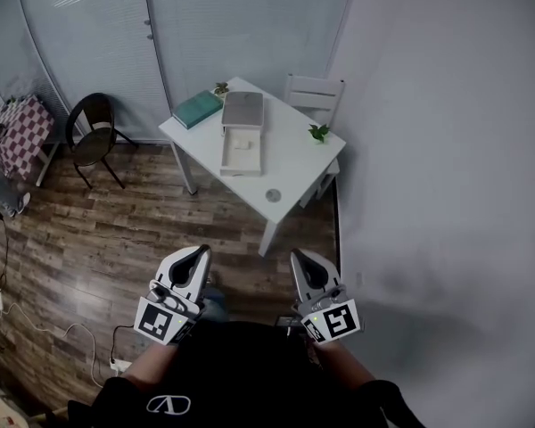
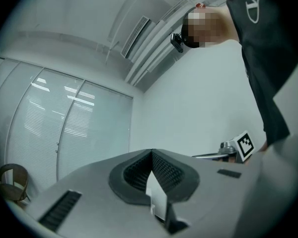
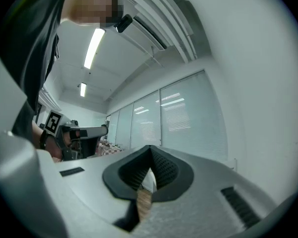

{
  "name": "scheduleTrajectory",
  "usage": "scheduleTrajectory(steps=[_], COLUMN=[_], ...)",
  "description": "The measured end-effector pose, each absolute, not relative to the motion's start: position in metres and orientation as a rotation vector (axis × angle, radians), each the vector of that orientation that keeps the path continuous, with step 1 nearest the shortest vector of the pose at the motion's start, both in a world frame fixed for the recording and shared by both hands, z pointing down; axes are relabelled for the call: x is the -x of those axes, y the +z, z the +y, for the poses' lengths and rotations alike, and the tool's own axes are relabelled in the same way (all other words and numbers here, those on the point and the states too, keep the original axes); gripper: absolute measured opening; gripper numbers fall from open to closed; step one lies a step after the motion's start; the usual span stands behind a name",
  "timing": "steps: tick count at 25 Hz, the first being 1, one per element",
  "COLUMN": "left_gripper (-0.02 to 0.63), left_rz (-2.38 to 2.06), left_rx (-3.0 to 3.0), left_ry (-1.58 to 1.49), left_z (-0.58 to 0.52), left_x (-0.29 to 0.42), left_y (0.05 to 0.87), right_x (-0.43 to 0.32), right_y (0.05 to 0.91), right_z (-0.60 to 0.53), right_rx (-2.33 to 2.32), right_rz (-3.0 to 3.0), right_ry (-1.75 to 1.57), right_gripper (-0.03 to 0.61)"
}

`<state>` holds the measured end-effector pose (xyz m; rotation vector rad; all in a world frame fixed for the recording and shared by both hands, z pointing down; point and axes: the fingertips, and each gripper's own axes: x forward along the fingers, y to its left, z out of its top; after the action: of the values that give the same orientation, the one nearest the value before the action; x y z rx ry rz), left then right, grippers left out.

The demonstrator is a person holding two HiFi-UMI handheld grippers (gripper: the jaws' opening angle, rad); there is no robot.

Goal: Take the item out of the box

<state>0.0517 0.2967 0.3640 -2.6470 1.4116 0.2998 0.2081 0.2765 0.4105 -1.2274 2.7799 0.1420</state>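
Note:
Across the room stands a white table [image 1: 290,163] with an open grey box [image 1: 242,154] on it, lid [image 1: 242,110] folded back. A pale item [image 1: 242,146] lies inside the box. Both grippers are held close to the person's body, far from the table and pointing toward it. My left gripper [image 1: 199,255] has its jaws together with nothing between them; in the left gripper view its tips [image 2: 152,152] meet against wall and ceiling. My right gripper [image 1: 300,259] is likewise shut and empty, its tips [image 3: 150,148] meeting in the right gripper view.
On the table also lie a green book [image 1: 197,108], a small plant [image 1: 318,132] and a small round object [image 1: 273,195]. A white chair [image 1: 314,90] stands behind it, a black chair [image 1: 93,130] and a checkered table [image 1: 22,127] at left. Cables [image 1: 36,324] trail over the wooden floor.

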Motion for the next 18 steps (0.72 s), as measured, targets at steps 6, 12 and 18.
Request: scheduleTrajectory(steps=[6, 12, 18], left_gripper=[0.005, 0.005, 0.005], left_rz=[1.375, 1.304, 1.251], left_rx=[2.629, 2.685, 2.779], left_ry=[0.379, 0.371, 0.277], left_z=[0.231, 0.124, 0.009], left_x=[-0.036, -0.007, 0.032], left_y=[0.361, 0.375, 0.386], right_x=[-0.187, -0.153, -0.113], right_y=[0.423, 0.426, 0.414], right_z=[0.217, 0.113, 0.005], right_rx=[1.239, 1.316, 1.386], right_rz=[2.793, 2.803, 2.793], right_ry=[0.155, 0.177, 0.192], right_gripper=[0.003, 0.003, 0.003])
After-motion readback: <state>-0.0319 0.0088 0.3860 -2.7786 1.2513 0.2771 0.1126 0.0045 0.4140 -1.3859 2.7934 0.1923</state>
